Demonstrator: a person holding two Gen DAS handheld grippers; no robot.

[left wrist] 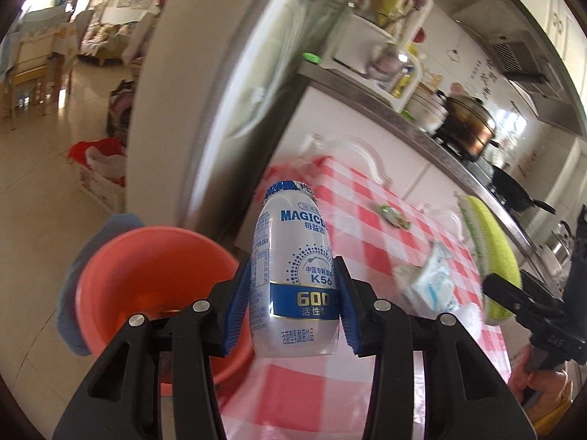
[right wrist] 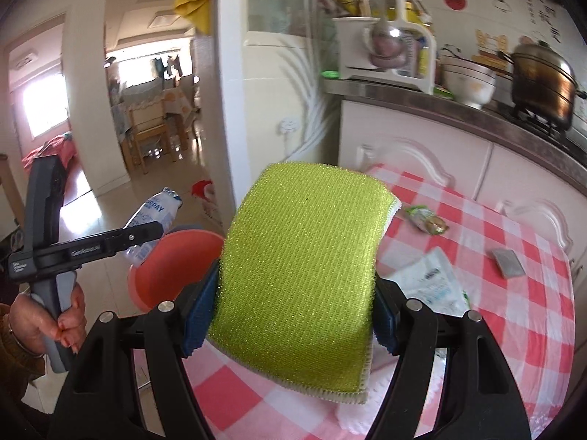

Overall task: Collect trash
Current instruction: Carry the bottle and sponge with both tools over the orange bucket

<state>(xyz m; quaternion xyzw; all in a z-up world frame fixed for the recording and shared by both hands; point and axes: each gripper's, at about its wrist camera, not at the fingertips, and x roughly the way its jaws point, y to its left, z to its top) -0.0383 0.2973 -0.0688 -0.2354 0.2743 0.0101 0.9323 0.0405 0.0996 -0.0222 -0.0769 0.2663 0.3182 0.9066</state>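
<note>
My left gripper (left wrist: pixel 291 304) is shut on a white and blue yogurt drink bottle (left wrist: pixel 293 275), held above the table edge next to a salmon-pink bin (left wrist: pixel 146 286). The bottle (right wrist: pixel 157 212) and bin (right wrist: pixel 172 264) also show at the left of the right wrist view. My right gripper (right wrist: pixel 293 315) is shut on a green scouring sponge (right wrist: pixel 301 264), held over the red-checked tablecloth (right wrist: pixel 513 311). On the cloth lie a green snack wrapper (right wrist: pixel 427 220), a crumpled white and blue packet (right wrist: pixel 436 286) and a small grey piece (right wrist: pixel 508 262).
White kitchen cabinets (right wrist: pixel 422 154) run behind the table, with a counter holding a bowl (right wrist: pixel 467 80), a pot (right wrist: pixel 543 84) and a rack. A white fridge (right wrist: pixel 271 91) stands left of the counter. A doorway at left leads to a dining room.
</note>
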